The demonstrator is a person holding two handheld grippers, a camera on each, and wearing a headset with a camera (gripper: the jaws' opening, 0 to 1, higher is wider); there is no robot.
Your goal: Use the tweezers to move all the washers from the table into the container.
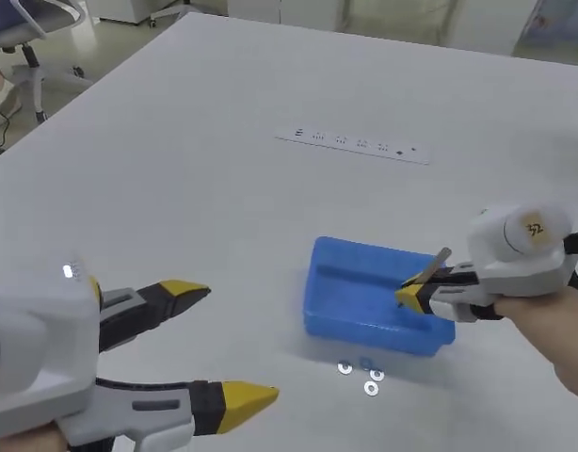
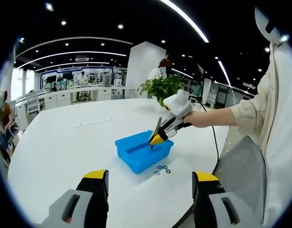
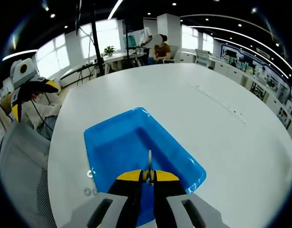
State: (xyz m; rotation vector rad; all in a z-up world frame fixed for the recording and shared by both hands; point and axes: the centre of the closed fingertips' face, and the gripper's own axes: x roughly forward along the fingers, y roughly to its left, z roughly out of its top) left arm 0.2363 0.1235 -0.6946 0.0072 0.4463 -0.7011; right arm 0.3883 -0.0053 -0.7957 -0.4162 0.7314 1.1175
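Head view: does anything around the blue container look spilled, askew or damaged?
Nothing stands out. The blue container sits flat and intact on the table. A few washers lie loose beside its near wall, not yet picked up. The right gripper holds the tweezers above it.

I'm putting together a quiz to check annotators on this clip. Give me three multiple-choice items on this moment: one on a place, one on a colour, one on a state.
1. Where do the washers lie relative to the container?
A. Inside it
B. On the table, beside it
C. Stacked on its rim

2. What colour is the container?
A. Red
B. Blue
C. Green

3. How is the left gripper?
A. Open, holding nothing
B. Shut on a washer
C. Shut on the container's rim

Key:
1 B: they lie on the table by its near wall.
2 B: its walls and floor are blue.
3 A: its jaws stand wide apart with nothing between them.
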